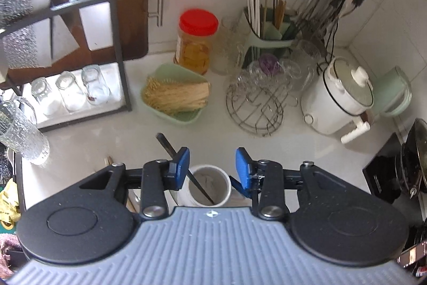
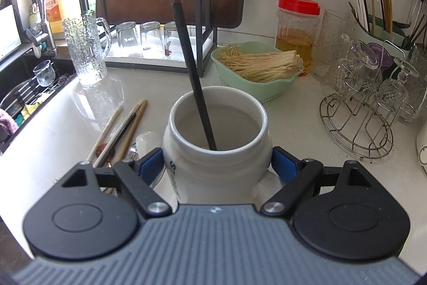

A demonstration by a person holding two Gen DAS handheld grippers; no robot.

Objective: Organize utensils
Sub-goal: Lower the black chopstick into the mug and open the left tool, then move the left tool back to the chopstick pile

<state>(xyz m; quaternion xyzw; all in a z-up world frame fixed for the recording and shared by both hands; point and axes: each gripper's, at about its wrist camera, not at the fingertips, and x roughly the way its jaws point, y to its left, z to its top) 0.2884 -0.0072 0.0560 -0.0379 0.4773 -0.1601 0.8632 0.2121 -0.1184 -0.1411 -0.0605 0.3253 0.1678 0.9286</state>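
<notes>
While the white jar (image 2: 216, 140) stands on the pale countertop (image 2: 293, 130), the scene reads as follows.

Right gripper (image 2: 217, 164): jaws clamped on the lower body of the white jar, one blue pad on each side.

Left gripper (image 1: 212, 167): above the jar mouth, jaws apart; no pad presses on anything.

Black chopstick (image 2: 192, 71): standing in the jar, tip on the inner floor, shaft leaning against the rim toward the rack. In the left wrist view it passes just beside the left-hand blue pad (contact cannot be told).

Loose utensils (image 2: 120, 132): several chopsticks and a white spoon lie flat on the countertop, just beside the jar on the sink side.

Green basket (image 2: 256, 87): behind the jar, holding a bundle of pale thin stalks.

Red-lidded jar (image 2: 297, 31): behind the green basket, near the wall.

Wire glass stand (image 2: 357, 119): well apart from the jar, carrying upturned glasses.

Utensil caddy (image 1: 269, 36): against the wall (filled with upright chopsticks).
</notes>
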